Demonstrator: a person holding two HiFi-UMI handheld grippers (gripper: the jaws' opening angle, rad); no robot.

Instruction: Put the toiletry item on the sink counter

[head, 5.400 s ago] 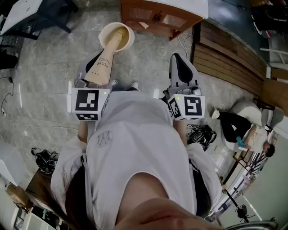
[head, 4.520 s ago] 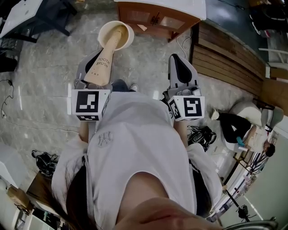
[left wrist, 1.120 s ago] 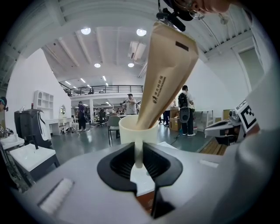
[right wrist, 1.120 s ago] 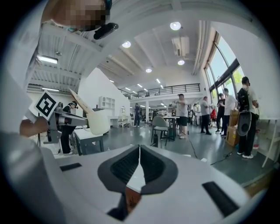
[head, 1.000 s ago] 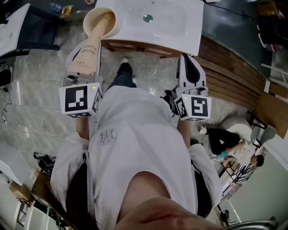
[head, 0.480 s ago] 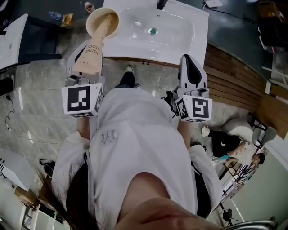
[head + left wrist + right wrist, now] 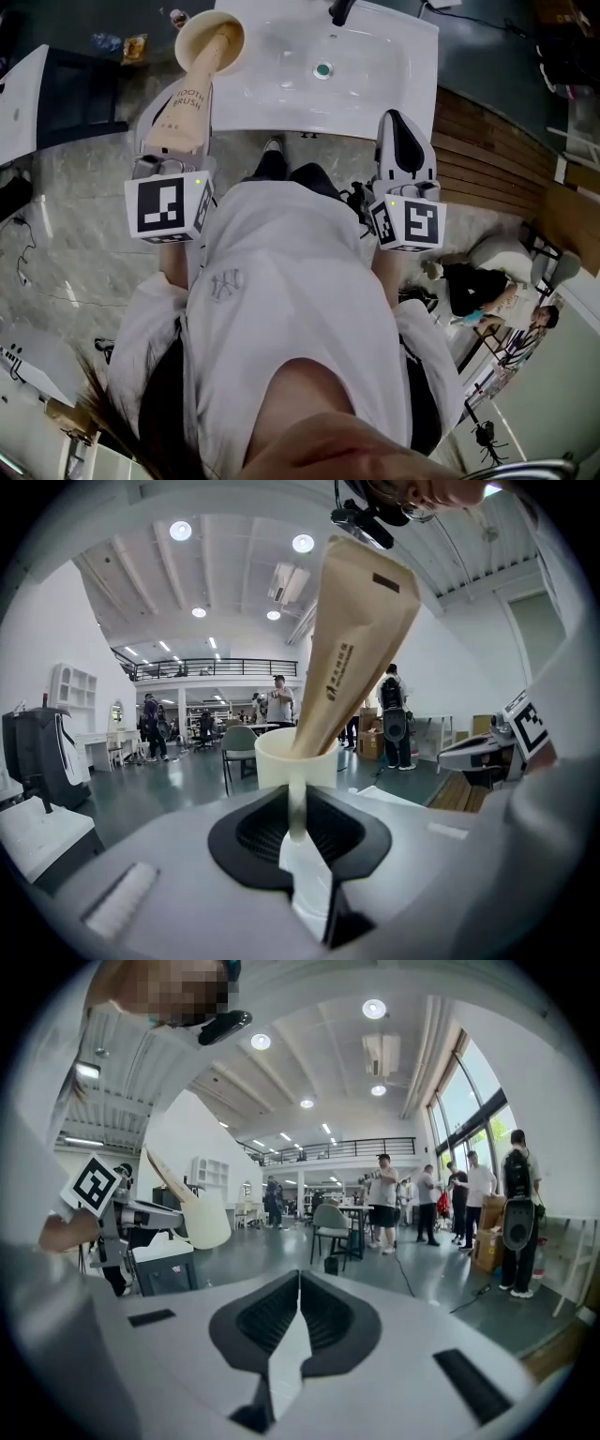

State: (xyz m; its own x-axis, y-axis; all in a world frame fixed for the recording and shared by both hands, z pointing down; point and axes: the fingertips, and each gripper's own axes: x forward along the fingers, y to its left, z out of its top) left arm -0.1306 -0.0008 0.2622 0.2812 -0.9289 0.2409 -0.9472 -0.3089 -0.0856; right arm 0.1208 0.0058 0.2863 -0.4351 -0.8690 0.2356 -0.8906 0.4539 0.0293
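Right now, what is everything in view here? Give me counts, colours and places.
cup: one, cream, at the counter's left end in the head view
toothbrush pouch: one, tan paper, slanted in the cup
sink counter: one, white, ahead of the person
drain: one, greenish, in the basin
faucet: one, dark, far edge of the counter
wood planks: brown, floor at right
seated person: one, lower right
standing people: several, hall behind
left claw: shut on the cup's wall
right claw: shut, empty
marker cubes: two, black and white, one per gripper
shirt: white, the person's own
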